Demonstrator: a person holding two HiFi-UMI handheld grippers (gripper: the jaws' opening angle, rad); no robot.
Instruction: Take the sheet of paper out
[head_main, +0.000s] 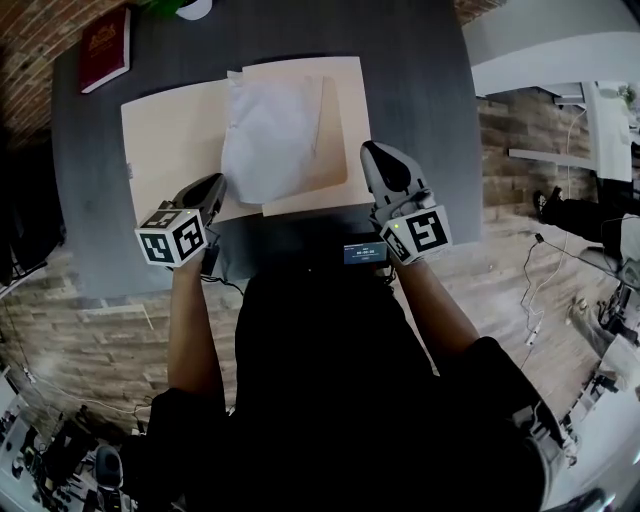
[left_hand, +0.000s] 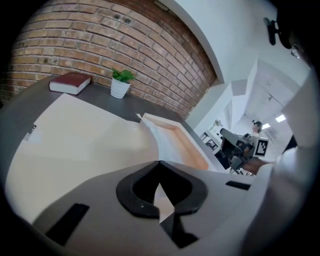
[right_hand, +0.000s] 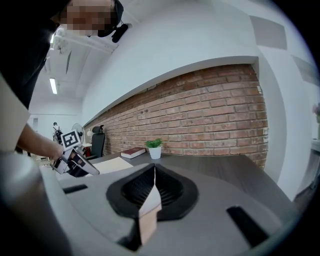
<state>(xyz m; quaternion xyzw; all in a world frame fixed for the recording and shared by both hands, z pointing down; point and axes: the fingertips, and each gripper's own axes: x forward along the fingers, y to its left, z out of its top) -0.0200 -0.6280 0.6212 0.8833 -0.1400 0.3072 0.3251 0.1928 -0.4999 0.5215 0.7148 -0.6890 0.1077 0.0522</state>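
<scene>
A tan folder (head_main: 165, 135) lies open on the dark table (head_main: 420, 90). A white sheet of paper (head_main: 270, 135) rests across its middle, with its near-left corner lifted. My left gripper (head_main: 218, 186) is shut on that corner, and a white sliver (left_hand: 162, 197) shows between the jaws of the left gripper (left_hand: 161, 192). At the folder's near-right edge, my right gripper (head_main: 372, 152) is shut on the tan flap (head_main: 345, 95). In the right gripper view a strip of tan card (right_hand: 149, 210) is pinched in the right gripper (right_hand: 152, 195).
A dark red book (head_main: 105, 48) and a small potted plant (left_hand: 121, 84) stand at the table's far left by the brick wall. A small device with a lit screen (head_main: 365, 252) sits at the table's near edge. Cables and office gear lie on the floor around.
</scene>
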